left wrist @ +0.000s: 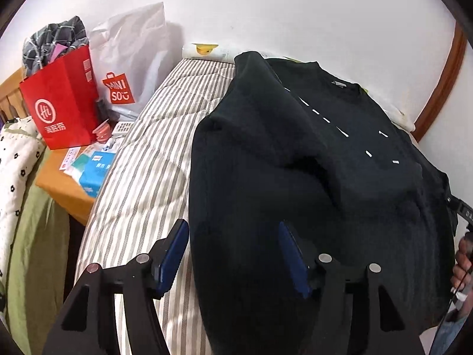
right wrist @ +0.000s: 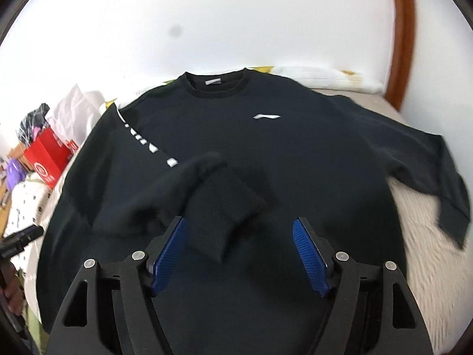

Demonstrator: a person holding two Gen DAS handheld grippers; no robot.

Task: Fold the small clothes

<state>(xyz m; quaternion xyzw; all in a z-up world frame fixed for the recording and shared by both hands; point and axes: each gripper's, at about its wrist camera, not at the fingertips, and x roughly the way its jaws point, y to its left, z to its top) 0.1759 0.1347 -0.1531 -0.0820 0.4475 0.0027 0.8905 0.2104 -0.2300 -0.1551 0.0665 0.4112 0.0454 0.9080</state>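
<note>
Black sweatshirt point(right wrist: 266, 153) lying face up on the striped bed point(left wrist: 147, 162), collar point(right wrist: 217, 87) toward the wall and hem toward the cameras. One sleeve point(right wrist: 165, 189) is already folded in across the chest, its ribbed cuff point(right wrist: 224, 219) resting on the body of the garment just ahead of the right gripper point(right wrist: 239, 254). The other sleeve point(right wrist: 428, 177) lies spread out to the side over the bed, not yet folded.

Right gripper: jaws stand wide apart with nothing pressed between the blue pads point(right wrist: 170, 254); the cuff lies below and beyond them, and no cloth is gripped. Left gripper point(left wrist: 233, 257): jaws likewise parted and empty, held over the near edge of the sweatshirt, one pad above the bedding and the other above the dark cloth.

Step in hand, as judged: the first sleeve fold has been laid and released; the second sleeve is next. That move calls for carrying a gripper out to the far cuff point(right wrist: 455, 219), closing on its ribbed end, and drawing it across the chest to lie over or beside the first sleeve. The knit looks thick and soft, so a pinch on the cuff's doubled edge should hold better than one on a single layer.

Red bag point(left wrist: 62, 109) and white bag point(left wrist: 130, 59) stand on the bedside stand, well apart from the work.
</note>
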